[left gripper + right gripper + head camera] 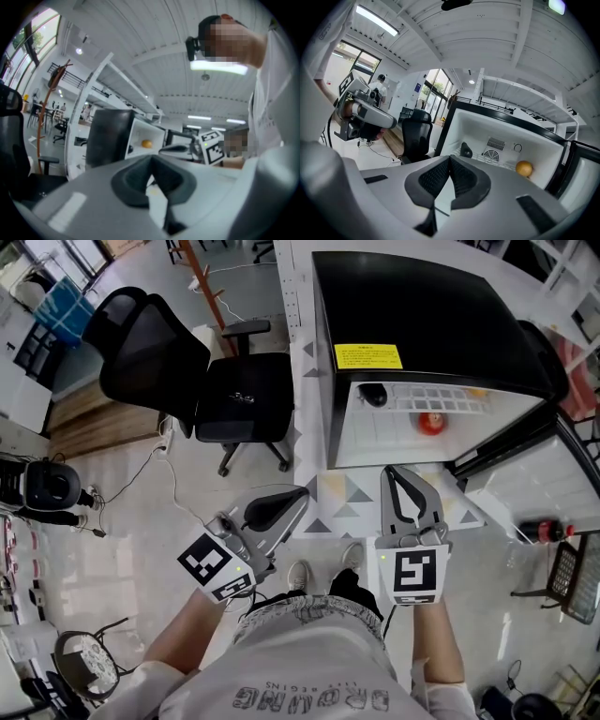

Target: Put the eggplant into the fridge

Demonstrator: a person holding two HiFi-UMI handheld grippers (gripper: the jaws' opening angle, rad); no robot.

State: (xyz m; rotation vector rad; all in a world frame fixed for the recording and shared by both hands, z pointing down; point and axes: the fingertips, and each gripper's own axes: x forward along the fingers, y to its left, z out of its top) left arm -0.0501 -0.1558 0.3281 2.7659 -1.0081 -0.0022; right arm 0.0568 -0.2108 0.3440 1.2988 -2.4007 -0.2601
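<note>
Hovering before the open fridge (pixel 422 324), both tongs empty.
Left tongs (pixel 298 495) are pressed together on nothing, and the right tongs (pixel 390 471) beside them are likewise closed and bare, nosing toward the cavity. The eggplant (pixel 373 395) sits on the fridge shelf ahead of the right tongs, a touch left, with an orange fruit (pixel 431 422) further right. It looks light, firm and glossy-slick, so I'd pinch gently across its fat middle.

left gripper (pixel 151 160): jaws closed, nothing between them | right gripper (pixel 450 158): jaws closed, nothing between them
</note>
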